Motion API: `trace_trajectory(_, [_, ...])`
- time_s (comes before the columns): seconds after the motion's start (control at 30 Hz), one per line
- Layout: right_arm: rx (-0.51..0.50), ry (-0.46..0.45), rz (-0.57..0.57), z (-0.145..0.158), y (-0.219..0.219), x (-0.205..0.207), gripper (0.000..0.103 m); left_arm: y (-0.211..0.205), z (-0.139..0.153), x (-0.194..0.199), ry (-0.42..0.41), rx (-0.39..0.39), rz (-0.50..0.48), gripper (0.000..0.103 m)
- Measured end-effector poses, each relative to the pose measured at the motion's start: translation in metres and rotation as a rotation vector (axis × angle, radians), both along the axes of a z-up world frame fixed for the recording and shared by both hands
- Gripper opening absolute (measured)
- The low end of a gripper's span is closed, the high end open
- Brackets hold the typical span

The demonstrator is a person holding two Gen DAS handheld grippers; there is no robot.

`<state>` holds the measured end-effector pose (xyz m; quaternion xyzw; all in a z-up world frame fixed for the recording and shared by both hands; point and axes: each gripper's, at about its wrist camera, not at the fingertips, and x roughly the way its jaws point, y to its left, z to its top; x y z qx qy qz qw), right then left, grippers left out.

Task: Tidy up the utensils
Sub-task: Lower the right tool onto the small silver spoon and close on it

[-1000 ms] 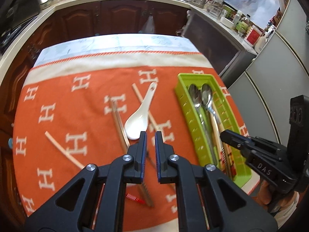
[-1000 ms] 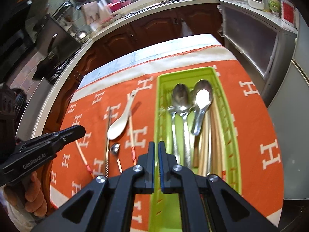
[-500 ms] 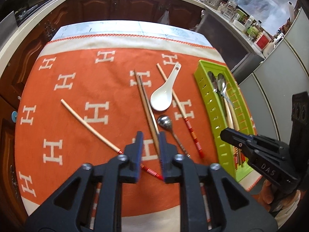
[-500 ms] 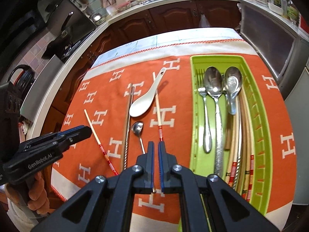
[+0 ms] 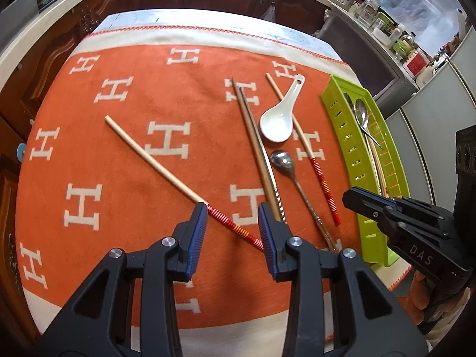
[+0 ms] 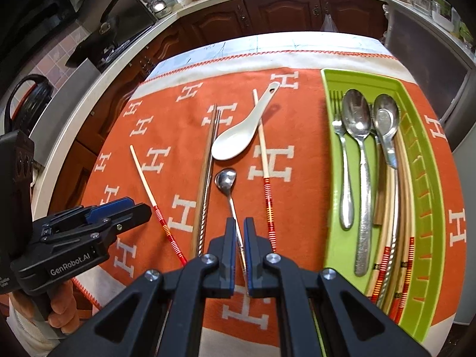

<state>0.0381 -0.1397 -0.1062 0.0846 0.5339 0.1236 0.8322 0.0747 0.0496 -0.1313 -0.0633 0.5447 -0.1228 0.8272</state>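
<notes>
On the orange cloth lie a bamboo chopstick with a red-banded end (image 5: 166, 166) (image 6: 148, 190), a pair of dark chopsticks (image 5: 255, 148) (image 6: 205, 178), a white ceramic spoon (image 5: 278, 119) (image 6: 238, 139), a small metal spoon (image 5: 285, 166) (image 6: 226, 181) and a second red-banded chopstick (image 5: 309, 154) (image 6: 264, 166). My left gripper (image 5: 232, 214) is open, its jaws astride the first chopstick's red end. My right gripper (image 6: 239, 232) is nearly shut, empty, over the small spoon's handle. The green tray (image 6: 428, 160) (image 5: 351, 160) holds spoons, a fork and chopsticks.
The cloth covers a table (image 6: 297, 44) with wooden kitchen cabinets (image 6: 267, 12) behind. A counter with jars and bottles (image 5: 386, 26) runs along the right. A grey appliance (image 6: 428, 59) stands just past the tray.
My left gripper has opened and come down over the red-banded chopstick at the left. My right gripper has pulled back from the tray to the small metal spoon.
</notes>
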Motion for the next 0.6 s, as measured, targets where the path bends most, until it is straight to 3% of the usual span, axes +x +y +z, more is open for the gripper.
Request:
trace_trajectory(0.5, [-0.05,0.028,0.035,-0.022,0.026,0.018,0.005,0.02,-0.017,0.001,0.035,-0.041,0.026,0.032])
trace_trajectory(0.6, [-0.068,0.022,0.042,-0.024,0.031,0.021,0.014,0.023,-0.02,0.003,0.041,-0.049,0.029,0.032])
